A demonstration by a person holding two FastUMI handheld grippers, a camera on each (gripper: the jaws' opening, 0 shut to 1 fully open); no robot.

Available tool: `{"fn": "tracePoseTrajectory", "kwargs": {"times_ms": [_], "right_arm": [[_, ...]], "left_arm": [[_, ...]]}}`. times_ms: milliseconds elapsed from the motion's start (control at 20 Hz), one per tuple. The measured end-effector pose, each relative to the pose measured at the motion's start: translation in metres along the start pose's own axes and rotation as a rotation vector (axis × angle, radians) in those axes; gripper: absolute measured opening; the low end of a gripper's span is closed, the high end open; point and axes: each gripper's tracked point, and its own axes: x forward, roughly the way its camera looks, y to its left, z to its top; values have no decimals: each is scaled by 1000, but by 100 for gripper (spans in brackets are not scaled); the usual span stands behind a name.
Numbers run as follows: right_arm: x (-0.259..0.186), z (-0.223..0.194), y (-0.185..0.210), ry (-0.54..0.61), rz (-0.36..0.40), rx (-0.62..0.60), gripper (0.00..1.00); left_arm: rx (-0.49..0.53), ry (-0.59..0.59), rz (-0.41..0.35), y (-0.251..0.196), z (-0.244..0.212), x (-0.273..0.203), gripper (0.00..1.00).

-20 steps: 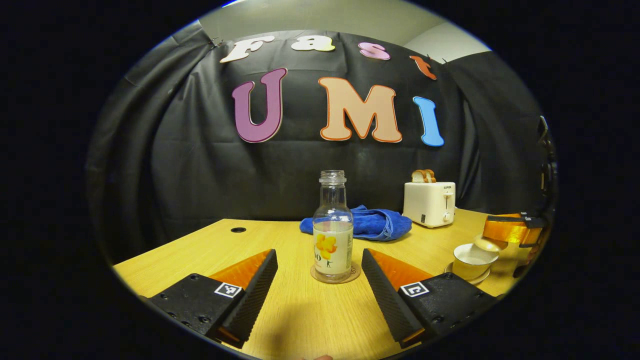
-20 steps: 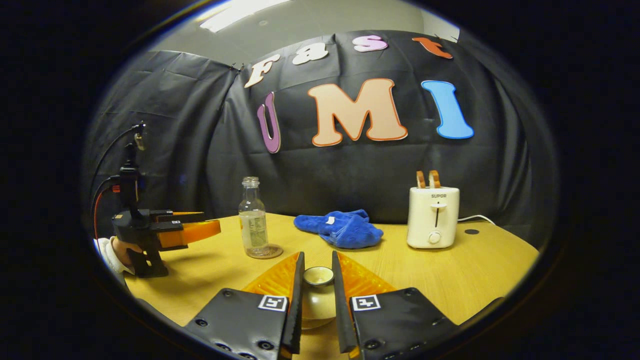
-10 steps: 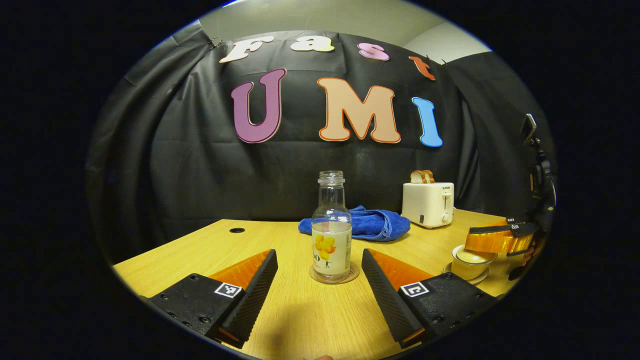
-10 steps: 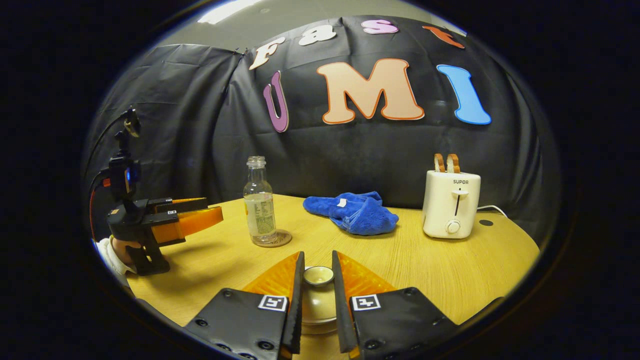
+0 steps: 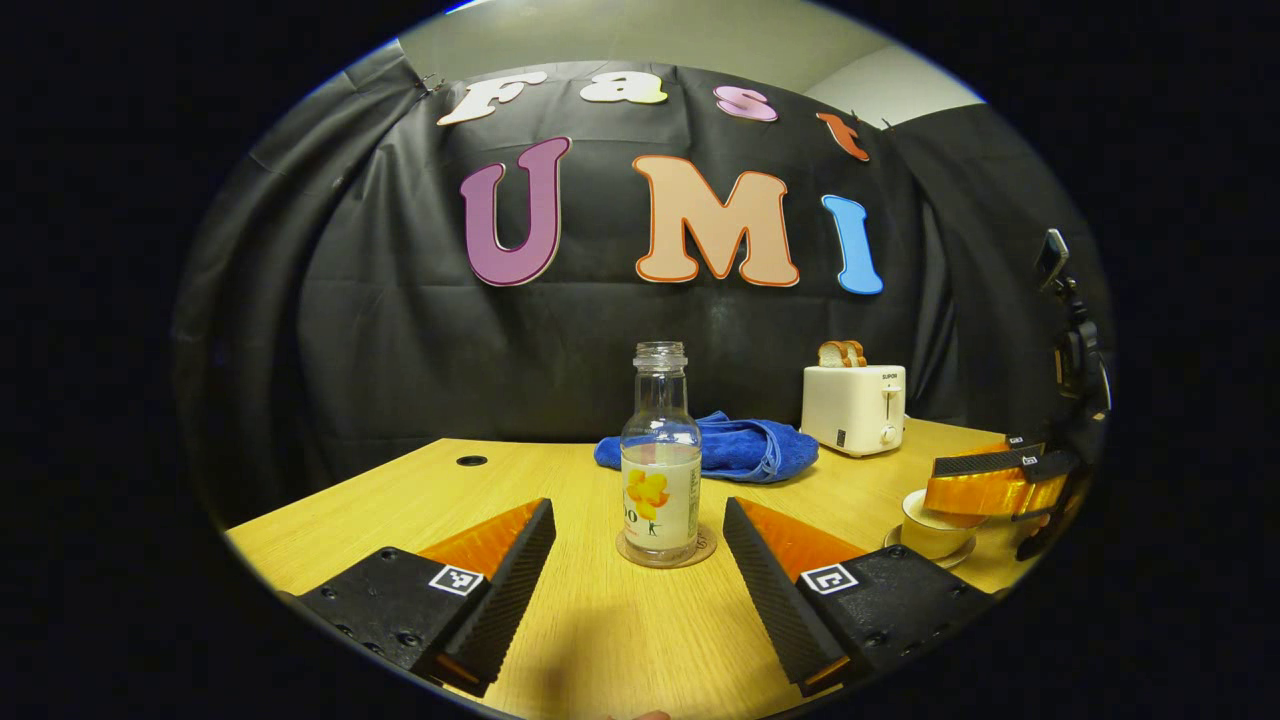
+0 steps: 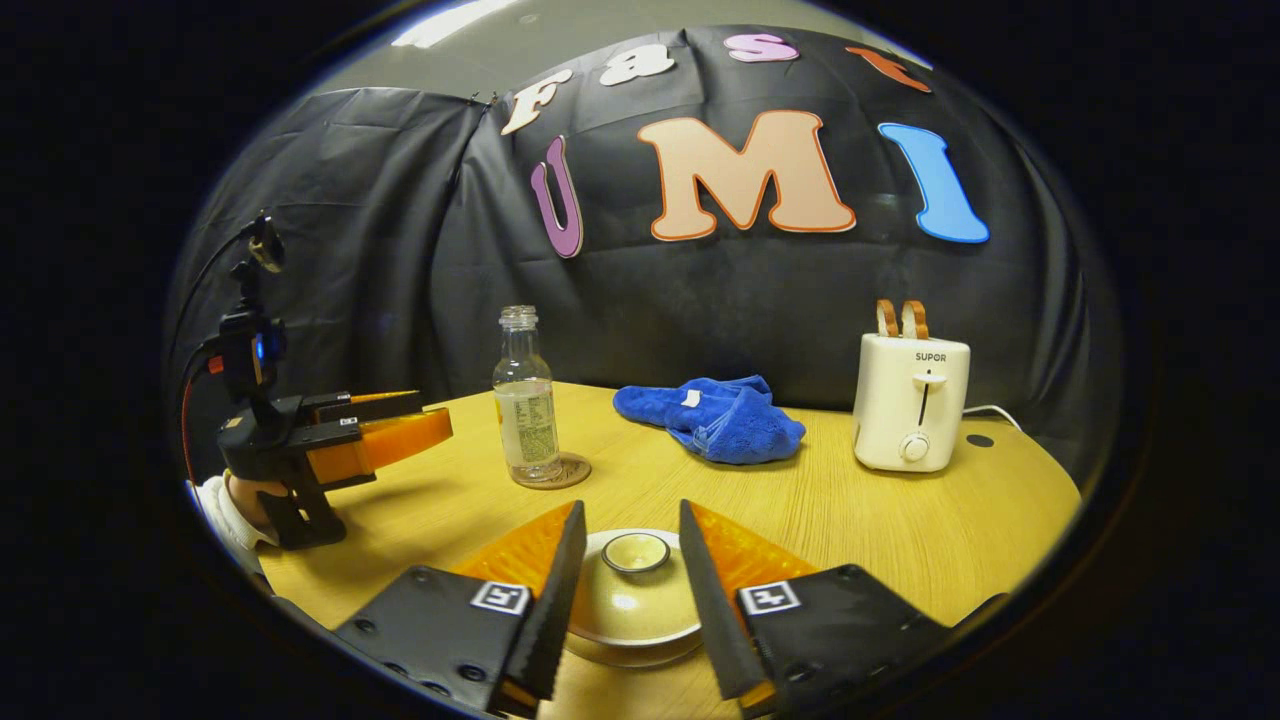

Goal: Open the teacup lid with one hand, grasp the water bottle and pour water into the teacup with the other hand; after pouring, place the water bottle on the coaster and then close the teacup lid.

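Note:
A clear water bottle point(image 5: 660, 480) with a flower label stands capless and upright on a round coaster point(image 5: 705, 550), just ahead of my left gripper point(image 5: 638, 512), which is open with its fingers on either side, short of the bottle. In the right gripper view the cream lid point(image 6: 635, 590) sits on the teacup, whose saucer point(image 6: 630, 652) peeks out below. My right gripper point(image 6: 632, 510) is open, its fingers flanking the lid's knob with gaps on both sides. The left gripper view shows the right gripper point(image 5: 990, 480) low over the teacup point(image 5: 925, 535). The bottle point(image 6: 527, 400) and the left gripper point(image 6: 430, 425) stand to the far left.
A crumpled blue cloth point(image 5: 740, 450) lies behind the bottle. A white toaster point(image 5: 853, 408) with toast in its slots stands at the back right. The wooden table point(image 5: 600, 640) has a cable hole point(image 5: 471, 461). A hand in a white sleeve point(image 6: 235, 500) holds the left gripper.
My right gripper carried the lid down onto the teacup, then opened and let it go. The left gripper and bottle have stayed in place.

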Motion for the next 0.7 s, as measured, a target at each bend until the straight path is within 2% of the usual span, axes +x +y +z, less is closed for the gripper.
{"fn": "tracePoseTrajectory", "kwargs": {"times_ms": [100,150,200,300,350,550,600,700], "right_arm": [[-1,2,-2,-16,-6,5,76],[-3,4,-4,-28,-10,14,75],[-4,6,-5,-43,-13,22,80],[-8,11,-5,-77,-16,22,72],[-10,15,-4,-96,-15,16,82],[-21,25,-14,-175,-65,15,84],[-23,22,-20,-166,-90,22,90],[-28,21,-26,-170,-130,23,92]], "left_arm": [[0,0,0,0,0,0,99],[0,0,0,0,0,0,99],[0,0,0,0,0,0,99],[0,0,0,0,0,0,98],[0,0,-1,0,1,0,98],[0,0,1,0,0,0,98],[0,0,2,1,1,0,98],[0,0,6,2,0,0,98]]}}
